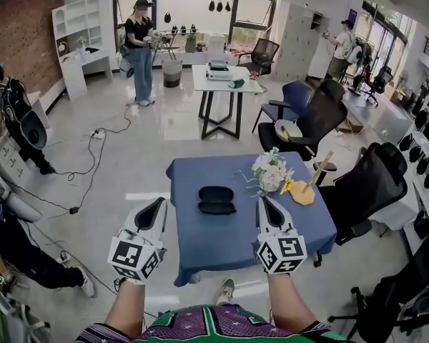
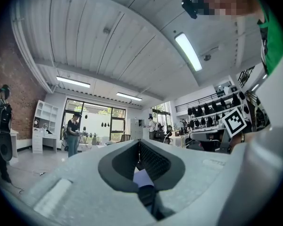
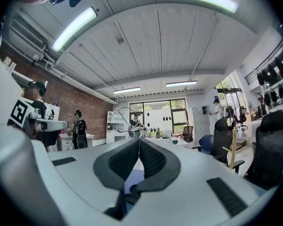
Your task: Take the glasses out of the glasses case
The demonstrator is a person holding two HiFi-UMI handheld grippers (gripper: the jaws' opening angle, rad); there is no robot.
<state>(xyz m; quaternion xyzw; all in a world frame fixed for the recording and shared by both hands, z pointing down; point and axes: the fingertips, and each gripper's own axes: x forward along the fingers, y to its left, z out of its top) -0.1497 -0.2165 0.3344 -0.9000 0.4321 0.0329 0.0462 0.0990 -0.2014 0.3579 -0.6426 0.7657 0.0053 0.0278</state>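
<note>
Your black oval glasses case lies centred on the blue tablecloth — within reach from either side. The left gripper and right gripper flank it, fingers pressed together on nothing. No glasses show outside it.

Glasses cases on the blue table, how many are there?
1. The black glasses case lies near the middle of the blue table, left of the flower bouquet. The bouquet could hide something small behind it.
</note>
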